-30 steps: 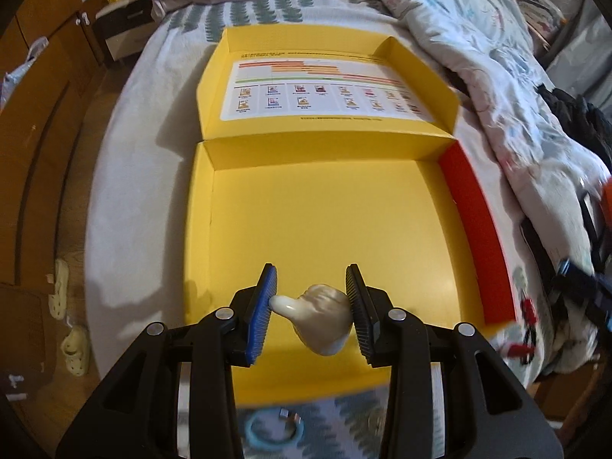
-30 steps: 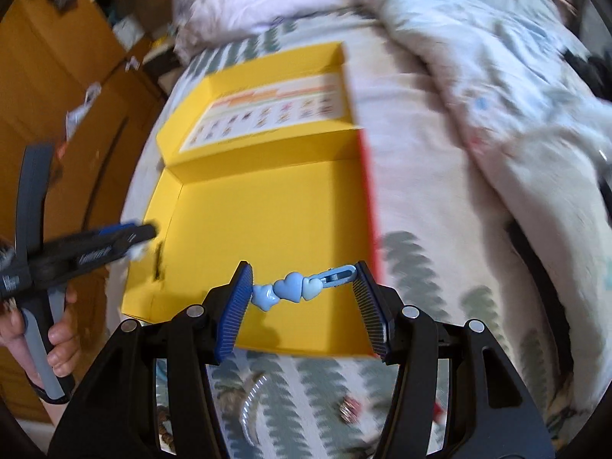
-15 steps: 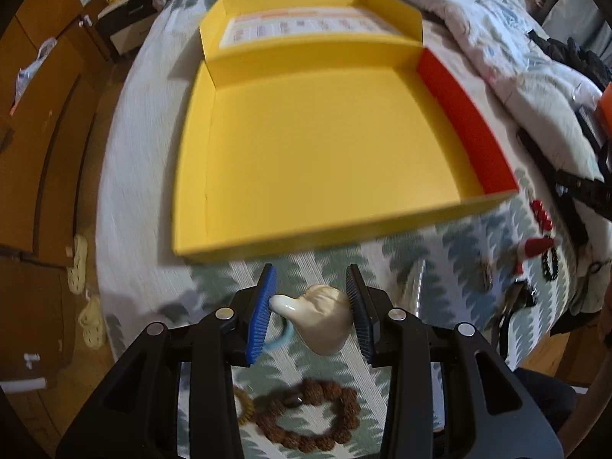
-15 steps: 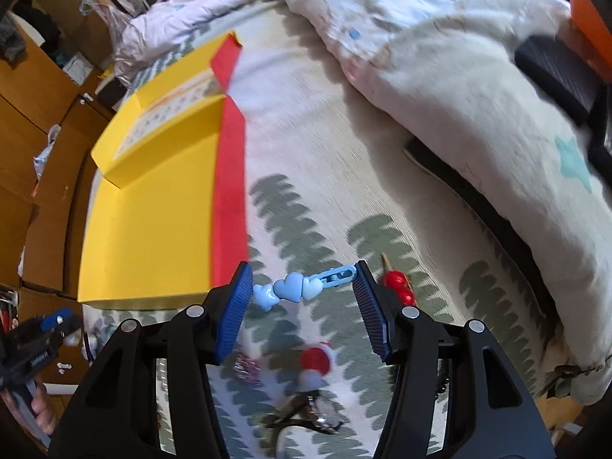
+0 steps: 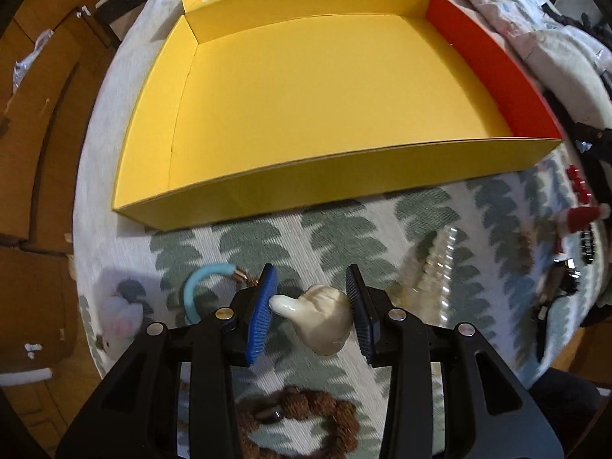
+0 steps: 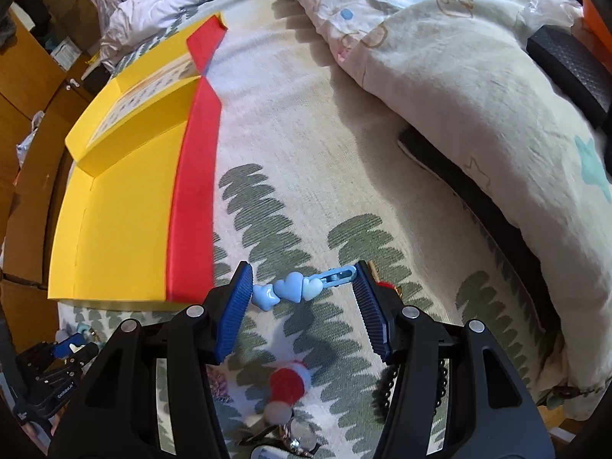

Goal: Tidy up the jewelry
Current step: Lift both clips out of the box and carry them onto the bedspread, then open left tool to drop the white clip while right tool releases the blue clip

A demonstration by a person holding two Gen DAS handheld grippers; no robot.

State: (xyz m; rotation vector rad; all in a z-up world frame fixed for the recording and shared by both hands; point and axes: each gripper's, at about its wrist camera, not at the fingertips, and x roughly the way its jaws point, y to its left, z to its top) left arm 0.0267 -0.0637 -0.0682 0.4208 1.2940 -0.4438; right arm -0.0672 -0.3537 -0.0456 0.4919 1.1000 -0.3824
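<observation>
Both loads gripped, transfer pending. Left gripper [image 5: 310, 308] clamps cream thumbs-up hand charm [image 5: 325, 319] above bedspread, near yellow cardboard box's [image 5: 325, 181] front wall. Right gripper [image 6: 304, 298] pinches blue heart-bead hair clip [image 6: 302, 287] beside red wall. Next: carry both over box, release.

The yellow box [image 5: 306, 88] loses the top of its lid to the upper edge in the left wrist view, and the print on that lid is too small to read. The brown bead bracelet [image 5: 302, 417] is partly covered by the left gripper's black frame. A clear bracelet [image 5: 445, 264] and red pieces [image 5: 579, 216] at the right are smeared. In the right wrist view, a red and white trinket [image 6: 287, 386] is blurred, and black beads [image 6: 386, 386] sit half hidden behind the right gripper's frame
</observation>
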